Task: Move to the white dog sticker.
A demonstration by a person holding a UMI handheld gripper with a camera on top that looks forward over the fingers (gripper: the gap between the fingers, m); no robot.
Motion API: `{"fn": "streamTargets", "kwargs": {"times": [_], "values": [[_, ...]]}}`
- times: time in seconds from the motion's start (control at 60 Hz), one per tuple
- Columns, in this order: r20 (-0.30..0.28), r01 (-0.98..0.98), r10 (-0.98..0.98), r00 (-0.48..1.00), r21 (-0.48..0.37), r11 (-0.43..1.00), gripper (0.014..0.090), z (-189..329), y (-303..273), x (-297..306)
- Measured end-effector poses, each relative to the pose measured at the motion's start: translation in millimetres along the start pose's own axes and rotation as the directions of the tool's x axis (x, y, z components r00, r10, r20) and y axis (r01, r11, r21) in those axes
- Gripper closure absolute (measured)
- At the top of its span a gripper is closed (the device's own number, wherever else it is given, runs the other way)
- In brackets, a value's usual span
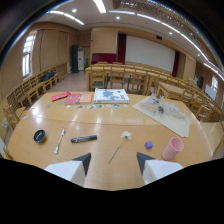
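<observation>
1. The gripper (114, 161) is held low over the near edge of the worktop (105, 127); the fingers are spread, with bare wood between them and nothing pinched.
2. Just ahead of the fingers a marker (83, 139), a spoon (60, 140), a black cap (40, 135), a white flower (125, 135), a purple piece (148, 145) and a pink cup (172, 148) are seen.
3. A row of small stickers (95, 106) lies well beyond these, near a book (111, 96); the white dog sticker is judged to be among them, though which one cannot be told.
4. The task is judged barely begun; the whole span of worktop remains to be crossed.
</observation>
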Motion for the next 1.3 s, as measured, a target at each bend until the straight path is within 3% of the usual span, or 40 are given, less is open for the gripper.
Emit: {"fn": "streamTargets", "kwargs": {"times": [0.233,0.467,0.667,0.8,1.083,1.3], "values": [[-0.024,0.011,-0.011,1.0,-0.01,1.0,0.0181,5.0,10.7,-37.0],[-0.038,0.022,-0.022,0.999,0.011,1.0,0.0185,2.4,5.0,-118.8],[0.019,0.019,-0.019,1.0,0.025,1.0,0.0183,25.8,-19.5,-200.3],[0.05,0.042,-0.043,0.998,0.019,0.999,0.0184,69.2,-38.0,-248.0],[0.106,0.02,-0.02,0.994,0.006,1.0,0.0181,220.7,-108.9,-324.4],[0.095,-0.012,0.014,0.995,-0.014,1.0,0.0184,339.0,-140.5,-351.4]]}}
